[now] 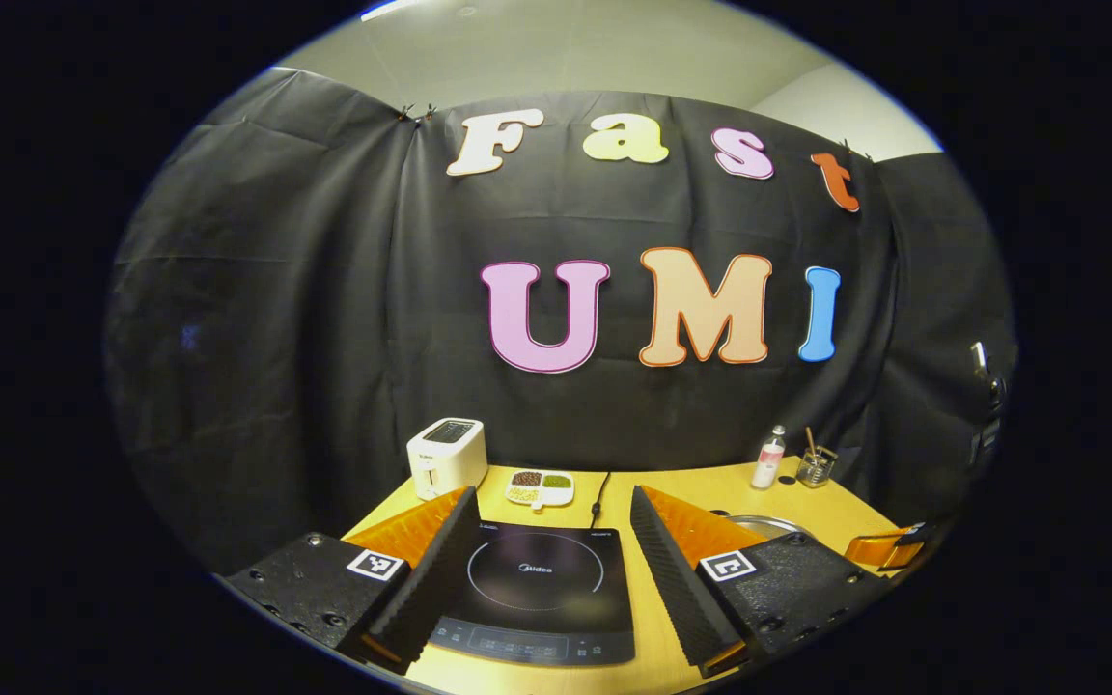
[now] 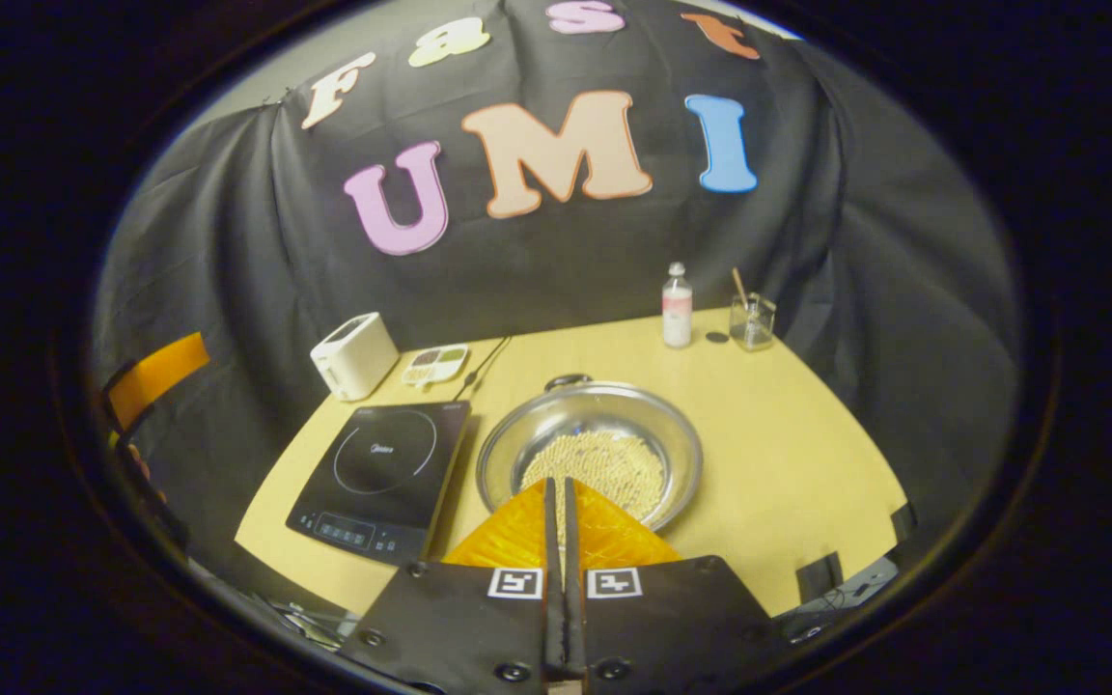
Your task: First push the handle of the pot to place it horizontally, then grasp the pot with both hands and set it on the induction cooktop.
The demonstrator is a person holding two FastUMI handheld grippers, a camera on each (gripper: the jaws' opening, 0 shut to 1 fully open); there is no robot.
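We see the pot (image 2: 591, 454) on the table (image 2: 788, 454), just right of the induction cooktop (image 2: 382, 473) and straight ahead of the right gripper (image 2: 563, 502), whose fingers are pressed together on nothing, tips hanging over the pot's near rim. One handle (image 2: 568, 381) shows at the far rim, so the handle axis appears to run away from us, not across; the near handle we cannot make out behind the fingers. We judge the right gripper the nearer one for the push. The left gripper (image 1: 548, 541) is spread wide with the induction cooktop (image 1: 537, 589) between its fingers, and the pot's rim (image 1: 759, 526) peeks out beyond its right finger, so the pot lies to that side
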